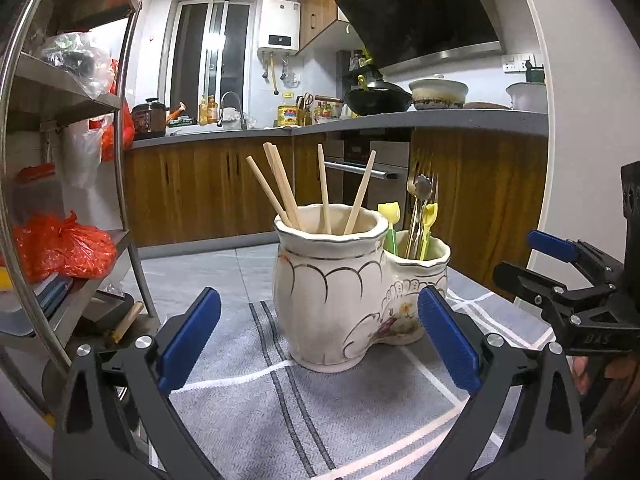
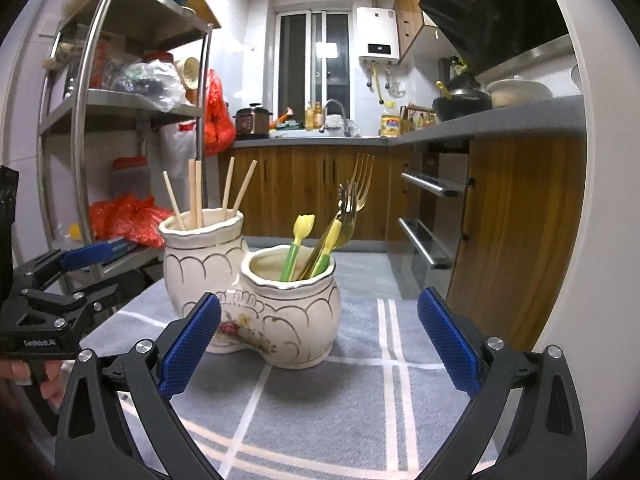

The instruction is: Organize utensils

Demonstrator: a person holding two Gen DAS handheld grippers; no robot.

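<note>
chopsticks [image 1: 320, 192] lower ends hidden inside holder [image 1: 328, 296]

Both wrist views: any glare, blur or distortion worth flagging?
Left wrist: strong fisheye bending of the shelf rail, blown-out glare in the window, ceramic holder sharp. Right wrist: same barrel curve on the shelf rail, window glare again, gold forks slightly soft.
</note>
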